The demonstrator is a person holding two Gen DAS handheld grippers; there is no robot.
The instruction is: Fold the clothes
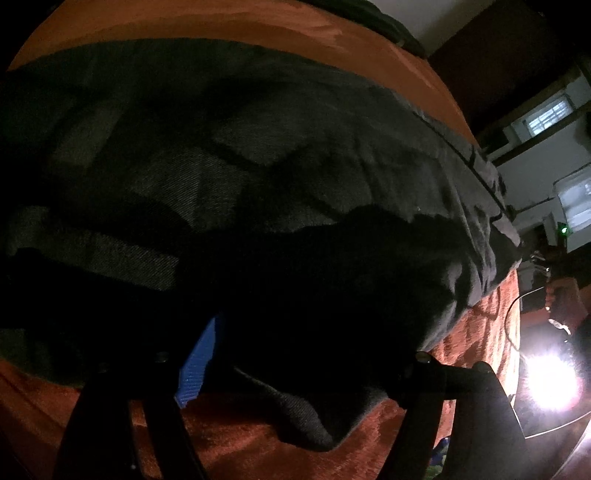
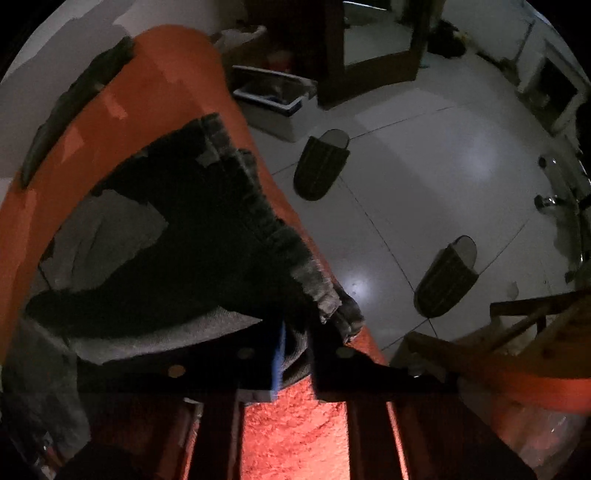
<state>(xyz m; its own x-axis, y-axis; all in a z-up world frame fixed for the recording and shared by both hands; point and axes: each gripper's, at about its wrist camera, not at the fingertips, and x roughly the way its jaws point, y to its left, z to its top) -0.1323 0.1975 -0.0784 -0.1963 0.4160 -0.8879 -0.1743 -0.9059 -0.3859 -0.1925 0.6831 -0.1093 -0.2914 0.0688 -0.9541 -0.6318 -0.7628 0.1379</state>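
Note:
A dark grey garment [image 1: 295, 166] like trousers lies spread over the orange bed cover [image 1: 221, 22]. In the left wrist view my left gripper [image 1: 303, 369] has its fingers wide apart, open, with a thick dark fold of the garment bunched between them and covering the tips; the blue pad [image 1: 195, 362] shows on the left finger. In the right wrist view my right gripper [image 2: 293, 343] is shut on the garment's ribbed hem [image 2: 314, 280] at the bed's edge. The rest of the garment [image 2: 192, 221] stretches away over the orange cover [image 2: 166, 74].
Two slippers [image 2: 321, 162] [image 2: 447, 277] lie on the pale tiled floor [image 2: 424, 166] beside the bed. A white bin [image 2: 273, 99] stands further off, and wooden furniture [image 2: 517, 325] is at the right. A bright lamp [image 1: 550, 380] glares at the lower right.

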